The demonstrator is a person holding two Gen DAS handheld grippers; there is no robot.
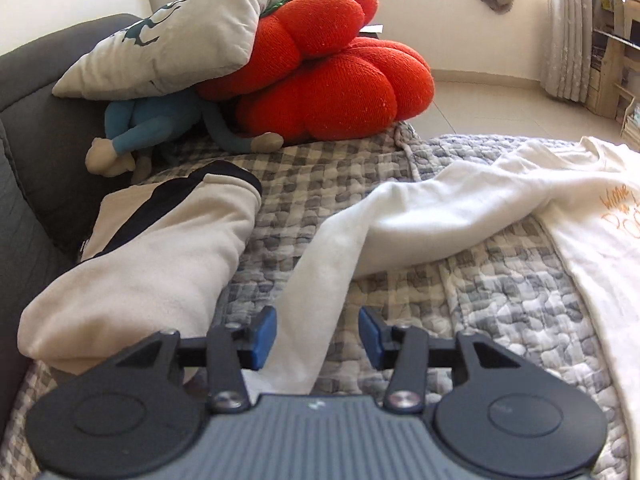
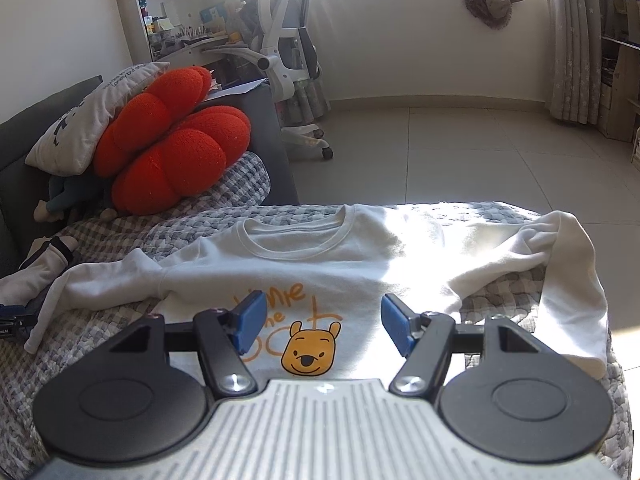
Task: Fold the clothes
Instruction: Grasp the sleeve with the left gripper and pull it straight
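Observation:
A white sweatshirt (image 2: 320,272) with an orange bear print (image 2: 310,350) lies face up, spread on a checked quilt (image 1: 500,300). Its left sleeve (image 1: 320,280) trails toward the left wrist camera and runs between the jaws of my left gripper (image 1: 318,336). Those jaws stand apart and the right pad is clear of the cloth. My right gripper (image 2: 324,328) hovers open over the printed chest with nothing between its fingers. The other sleeve (image 2: 568,280) is bent back at the right edge of the quilt.
A cream garment with a black band (image 1: 160,264) lies bunched left of the sleeve. A red cushion (image 1: 328,72), a white pillow (image 1: 172,36) and a blue plush toy (image 1: 156,128) pile against the grey sofa back (image 1: 36,120). Tiled floor and an office chair (image 2: 288,40) lie beyond.

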